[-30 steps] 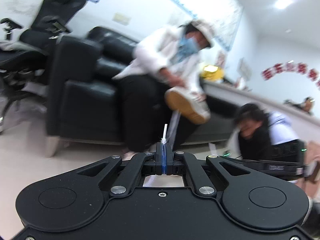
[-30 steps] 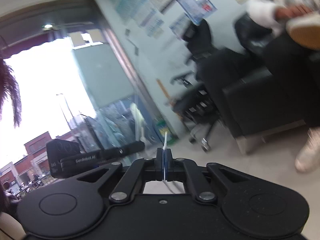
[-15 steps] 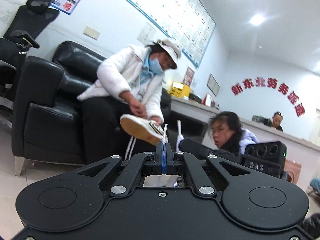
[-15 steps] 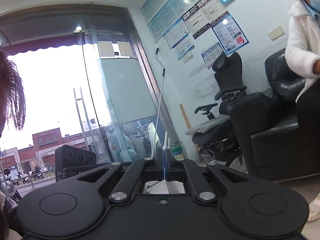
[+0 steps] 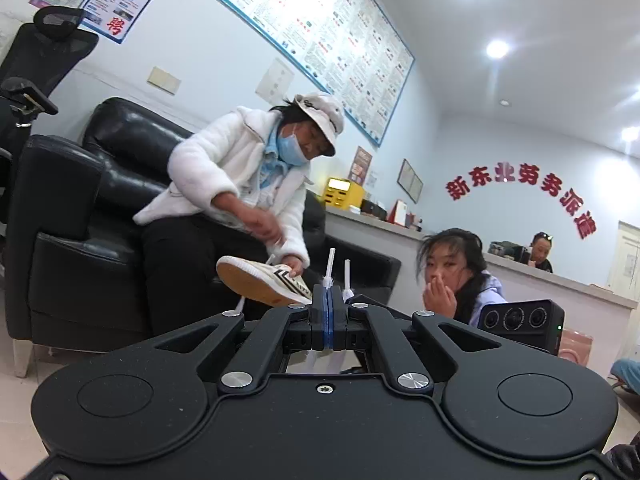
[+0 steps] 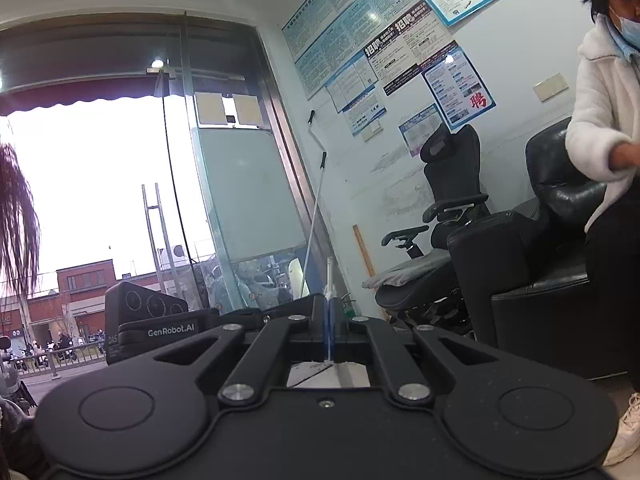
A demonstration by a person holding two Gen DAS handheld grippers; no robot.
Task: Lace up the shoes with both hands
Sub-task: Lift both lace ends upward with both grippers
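Here, left gripper with fingers pressed together on a white lace: the stiff tip stands upright out of the top of the seam, a frayed bit right at the pinch line, the rest hanging below between the linkage bars. Just to the right of it, a second lace tip, also upright, rising from behind the right finger, apart from the first. Further right and lower, the camera block of the other gripper, near but not touching. Right gripper likewise clamped, fingers closed on the other lace end, tip pointing up and slightly left out of the seam, a short length dropping below onto a pale patch under the fingers. To its left, the left unit's body marked GenRobot.AI, close alongside. No shoe visible under either pair of fingers; where the laced shoe lies, cannot tell. Beyond, in the left view: a person in a white jacket on a black sofa, holding a separate sneaker sole-outward; another person low at right, hand to mouth. In the right view: an office chair against the wall, glass door to the street.
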